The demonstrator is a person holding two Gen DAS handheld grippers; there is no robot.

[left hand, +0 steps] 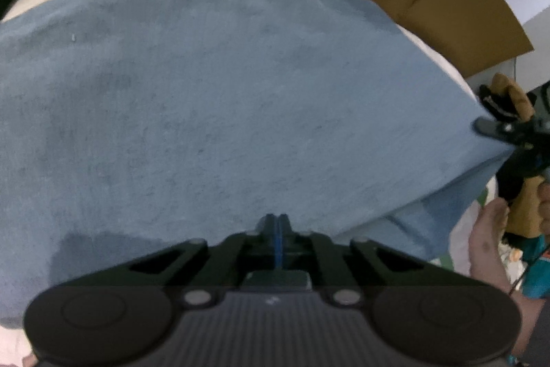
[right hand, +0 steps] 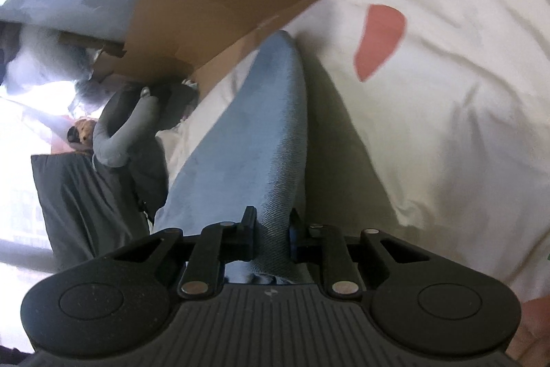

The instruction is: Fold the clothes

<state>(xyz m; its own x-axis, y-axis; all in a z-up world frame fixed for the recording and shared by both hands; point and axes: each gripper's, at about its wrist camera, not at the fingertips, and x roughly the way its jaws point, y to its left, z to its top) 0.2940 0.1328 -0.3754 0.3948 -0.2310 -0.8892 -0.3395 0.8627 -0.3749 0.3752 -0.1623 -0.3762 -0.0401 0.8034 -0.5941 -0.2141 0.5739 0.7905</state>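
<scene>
**Blue cloth gripped at two corners, fold not yet made**

The near edge of the blue terry cloth (left hand: 213,98) is being pinched by the closed left gripper (left hand: 275,220). A bunched corner is being clamped by the right gripper (right hand: 273,222). The cloth is lying spread on the white bedsheet (right hand: 447,126); folding is judged barely begun.

Soft, even light on the blue cloth (left hand: 223,98), a dim shadow patch at its near edge. Right wrist view: blown-out white glare at the left from a window (right hand: 20,133), motion blur smearing the white sheet (right hand: 447,109). Both fisheye views bend hard, corners black.
</scene>
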